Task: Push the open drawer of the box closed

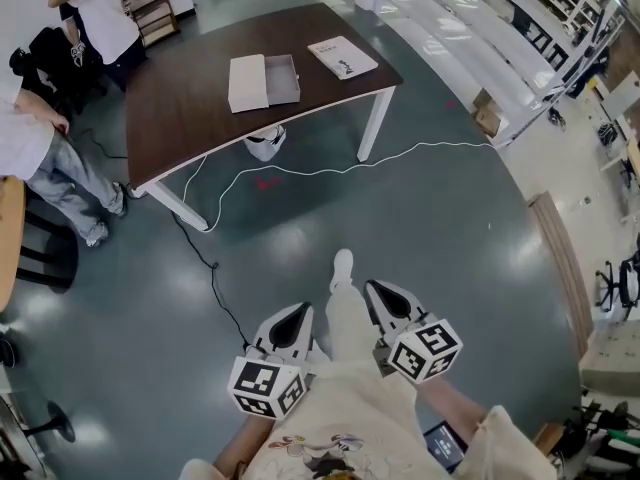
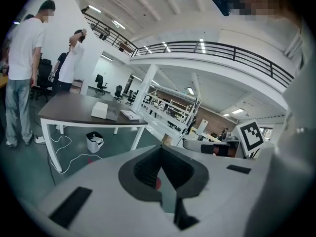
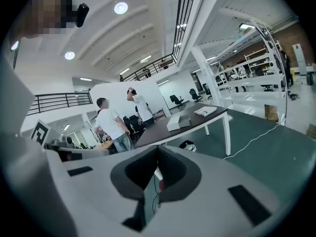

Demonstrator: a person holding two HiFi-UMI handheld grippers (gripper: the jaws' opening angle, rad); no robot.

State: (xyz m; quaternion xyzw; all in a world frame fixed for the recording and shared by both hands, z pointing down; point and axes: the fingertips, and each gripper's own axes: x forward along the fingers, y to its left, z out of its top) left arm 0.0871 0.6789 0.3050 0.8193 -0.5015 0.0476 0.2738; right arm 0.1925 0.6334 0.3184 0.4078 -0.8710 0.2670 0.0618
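Box (image 1: 247, 83) is parked well ahead; drawer (image 1: 283, 78) is stuck out rightward | left gripper (image 1: 298, 316), right gripper (image 1: 381, 294) are pinched shut, empty

Shows dark brown on the counter (image 1: 190, 98) top over white legs (image 1: 375, 123), with a white box (image 1: 248, 83), its pale grey drawer (image 1: 283, 78) and a white booklet (image 1: 342, 56) on it. Spreads glossy teal-green across the floor (image 1: 420, 228), crossed by a white cable (image 1: 330, 169) and a black cable (image 1: 214, 273). Carries black-and-white square markers on the cubes (image 1: 265, 386) of the light grey left gripper (image 1: 303, 309) and right gripper (image 1: 372, 287).
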